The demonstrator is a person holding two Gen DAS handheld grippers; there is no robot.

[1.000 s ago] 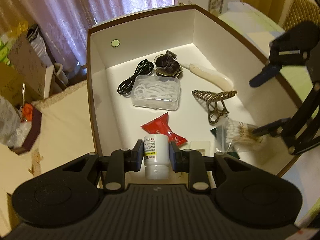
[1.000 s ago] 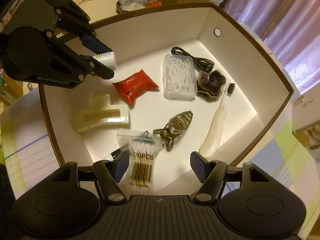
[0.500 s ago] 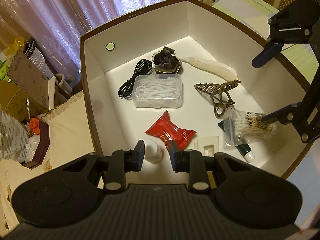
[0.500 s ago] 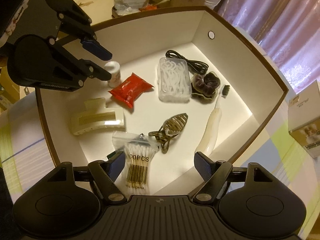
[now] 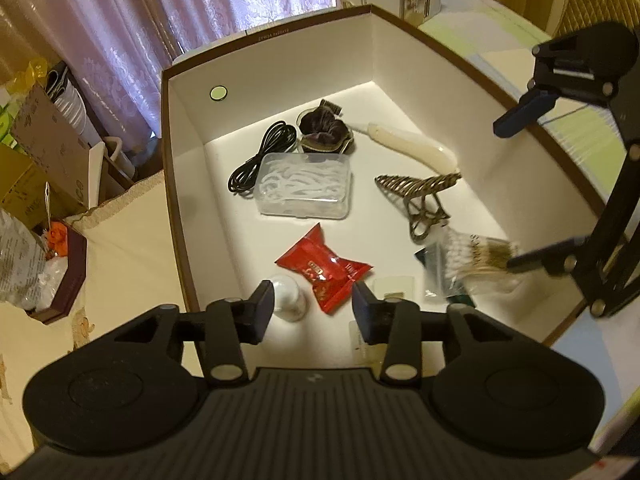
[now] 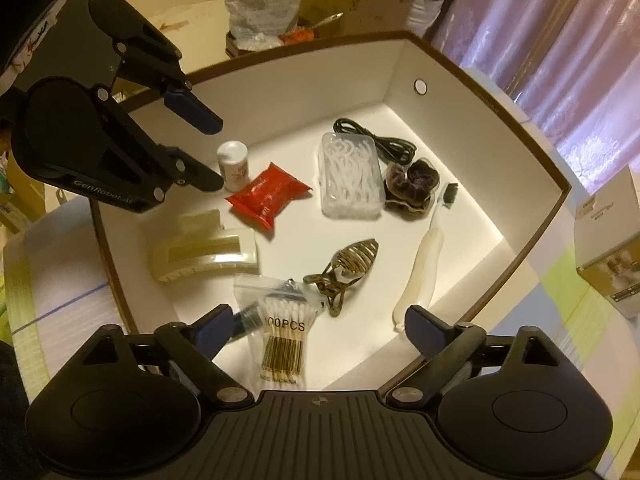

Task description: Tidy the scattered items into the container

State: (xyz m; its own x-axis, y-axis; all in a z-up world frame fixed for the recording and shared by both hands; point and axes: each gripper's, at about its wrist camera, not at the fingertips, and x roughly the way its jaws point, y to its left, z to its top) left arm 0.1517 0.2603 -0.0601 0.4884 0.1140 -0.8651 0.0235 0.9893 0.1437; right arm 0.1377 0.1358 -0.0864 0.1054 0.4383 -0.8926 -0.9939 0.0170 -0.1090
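Pale purple curtains [image 5: 224, 20] hung behind a white box [image 5: 280, 80] with a brown rim, and cardboard and bags cluttered the space to one side. Inside the box, a small white bottle [image 6: 232, 164] stood upright near one wall, just beside a red packet [image 6: 266, 194]. A clear case of floss picks [image 6: 350, 174] lay mid-floor, with a black cable [image 6: 376, 142] and a dark scrunchie [image 6: 412, 184] next to it. A cream-handled brush [image 6: 422, 270] lay along the far side, a bronze hair claw [image 6: 348, 268] near it, and a bag of cotton swabs [image 6: 282, 332] and a cream hair clip [image 6: 204, 254] sat at the near end. The left tool [image 5: 314, 310] hovered above the bottle with its jaws parted, holding nothing. The right tool [image 6: 318, 330] hung over the swab bag, spread wide and empty.
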